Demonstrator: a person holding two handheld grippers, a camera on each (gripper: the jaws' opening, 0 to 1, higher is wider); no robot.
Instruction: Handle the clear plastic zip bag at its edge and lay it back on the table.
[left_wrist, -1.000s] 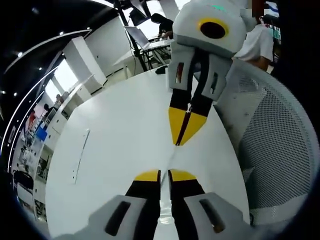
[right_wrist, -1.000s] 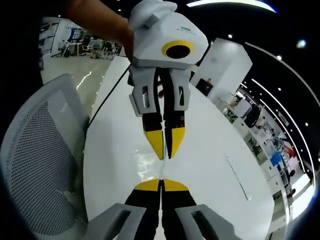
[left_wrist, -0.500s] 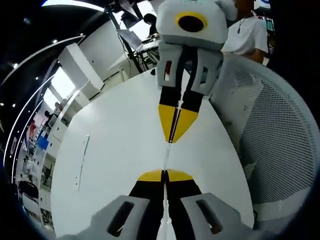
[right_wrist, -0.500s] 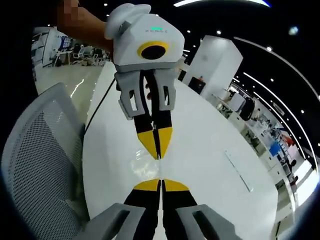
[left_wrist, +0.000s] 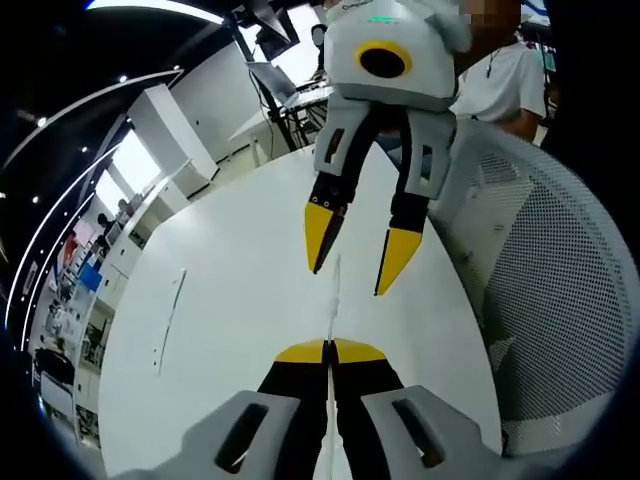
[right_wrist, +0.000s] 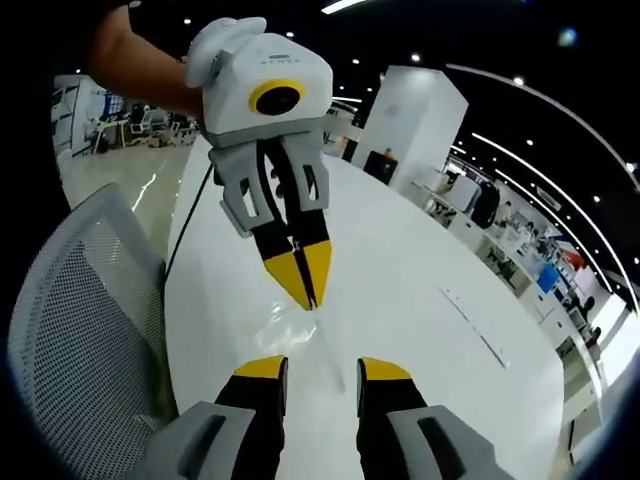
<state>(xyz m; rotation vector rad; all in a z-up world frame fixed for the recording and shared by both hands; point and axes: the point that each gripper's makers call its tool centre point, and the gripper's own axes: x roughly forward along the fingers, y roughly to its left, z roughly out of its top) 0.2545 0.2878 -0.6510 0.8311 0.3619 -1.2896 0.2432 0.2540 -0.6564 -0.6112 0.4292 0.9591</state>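
Note:
The clear plastic zip bag (left_wrist: 332, 300) shows edge-on as a thin strip over the white table (left_wrist: 230, 290). My left gripper (left_wrist: 328, 350) is shut on its near edge. Facing it, my right gripper (left_wrist: 350, 280) hangs open, with its yellow tips on either side of the bag's far edge and apart from it. In the right gripper view, the right gripper (right_wrist: 323, 367) stands open at the bottom. The bag (right_wrist: 285, 325) glints faintly on the table (right_wrist: 420, 330) below the shut left gripper (right_wrist: 308, 303).
A grey mesh chair (left_wrist: 540, 280) stands against the table's edge, and its back (right_wrist: 80, 320) is close to both grippers. A narrow slot (left_wrist: 168, 320) runs along the table. A laptop on a stand (left_wrist: 275, 75) and a person in a white shirt (left_wrist: 510, 80) are beyond.
My right gripper has opened and let go of the bag's edge. The left gripper stays shut on the bag. Both views have shifted a little.

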